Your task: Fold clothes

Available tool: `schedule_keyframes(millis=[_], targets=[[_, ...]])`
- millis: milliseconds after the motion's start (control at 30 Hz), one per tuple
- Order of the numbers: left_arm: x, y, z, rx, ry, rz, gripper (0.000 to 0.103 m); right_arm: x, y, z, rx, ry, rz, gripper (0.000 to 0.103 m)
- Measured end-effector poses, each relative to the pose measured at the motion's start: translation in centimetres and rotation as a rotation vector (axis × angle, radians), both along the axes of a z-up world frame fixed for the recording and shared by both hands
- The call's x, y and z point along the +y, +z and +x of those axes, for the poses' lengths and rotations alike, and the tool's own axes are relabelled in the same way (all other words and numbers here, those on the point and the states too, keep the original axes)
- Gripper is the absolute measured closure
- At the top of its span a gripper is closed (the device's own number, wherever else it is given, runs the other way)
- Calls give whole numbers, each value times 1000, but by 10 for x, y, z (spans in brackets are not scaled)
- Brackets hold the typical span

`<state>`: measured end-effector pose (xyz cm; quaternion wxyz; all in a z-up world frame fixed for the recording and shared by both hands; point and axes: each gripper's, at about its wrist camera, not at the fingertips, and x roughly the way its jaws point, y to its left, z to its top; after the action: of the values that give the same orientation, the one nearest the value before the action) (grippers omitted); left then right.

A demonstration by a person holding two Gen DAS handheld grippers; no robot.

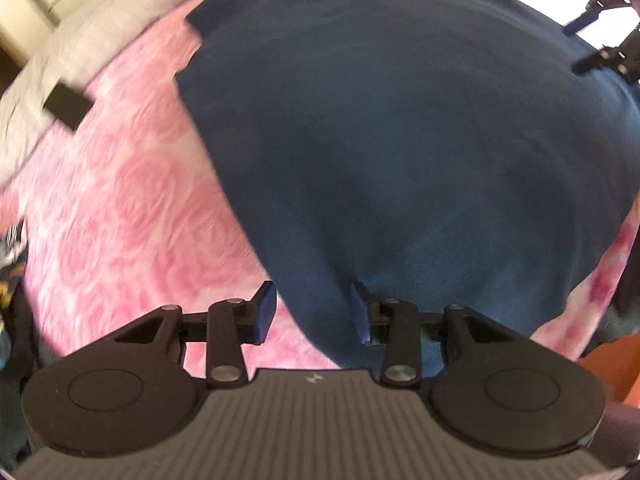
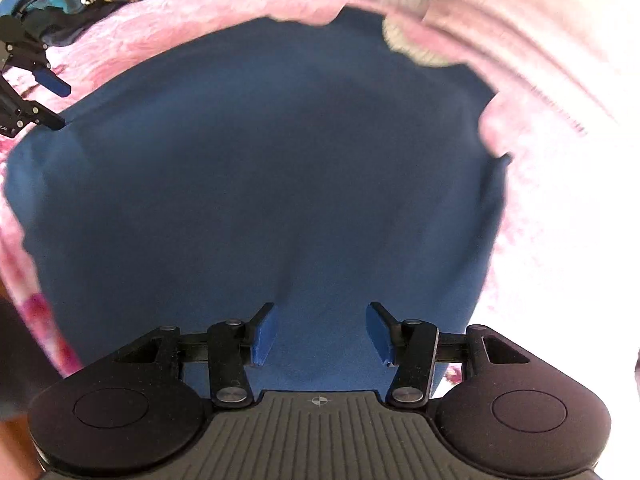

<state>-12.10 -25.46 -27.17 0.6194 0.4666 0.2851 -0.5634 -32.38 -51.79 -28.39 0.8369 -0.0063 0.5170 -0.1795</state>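
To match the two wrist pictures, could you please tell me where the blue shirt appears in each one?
Left wrist view: the blue shirt fills the centre and right, running from the top edge down between the open left gripper fingers.
Right wrist view: the shirt fills the middle, reaching down between the open right gripper fingers.
Shared landmark: the pink bedspread beneath it.

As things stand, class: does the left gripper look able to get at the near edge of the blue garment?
Probably yes. The left gripper is open, and the blue garment lies flat on the pink bedspread with its near edge between the fingers; nothing seems to block it.
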Motion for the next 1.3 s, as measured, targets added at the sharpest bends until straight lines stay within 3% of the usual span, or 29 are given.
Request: schedule_keyframes(millis=[200,433,567,767,967,1100,1300], targets=[[24,-16,-5,-69,-110,-142,65,24,-16,2,-137,-31,-143,51],[44,-32,-16,-156,-72,-293,65,41,-46,11,-272,5,-275,51],[54,-30,-33,-209,-17,-332,67,54,-56,1,-330,39,-328,51],[66,-17,-68,-279,53,-263,70,88,-47,-55,-312,20,-321,51],[82,-6,-100,-360,8,-204,68,135,-31,-93,-310,-8,-268,51],[92,-11,-114,-414,-21,-168,66,161,-29,-105,-306,22,-253,51],[108,-13,-130,-416,-61,-157,65,184,-31,-103,-267,71,-185,51]])
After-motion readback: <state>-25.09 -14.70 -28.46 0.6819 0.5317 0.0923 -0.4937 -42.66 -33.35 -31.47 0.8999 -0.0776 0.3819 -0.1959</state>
